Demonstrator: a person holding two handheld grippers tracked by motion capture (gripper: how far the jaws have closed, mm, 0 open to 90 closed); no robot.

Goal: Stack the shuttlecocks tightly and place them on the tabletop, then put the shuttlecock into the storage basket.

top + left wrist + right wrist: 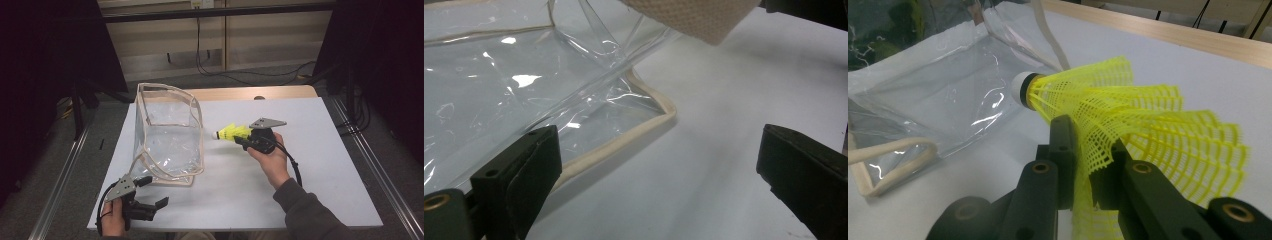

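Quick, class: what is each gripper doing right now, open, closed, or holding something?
Left gripper: open, holding nothing, beside the clear bag.
Right gripper: closed on the yellow shuttlecock.

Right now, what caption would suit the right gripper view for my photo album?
Right gripper pinching the skirt of a yellow shuttlecock, its white cork tip aimed at a clear plastic bag.

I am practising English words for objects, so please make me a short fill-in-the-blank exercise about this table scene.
1. The right gripper has its fingers shut on a ____ shuttlecock.
2. The shuttlecock's white tip points toward the clear plastic ____.
3. The left gripper has its fingers ____, with nothing between them.
4. The bag has a ____ trim along its edges.

Missing words: yellow; bag; open; beige
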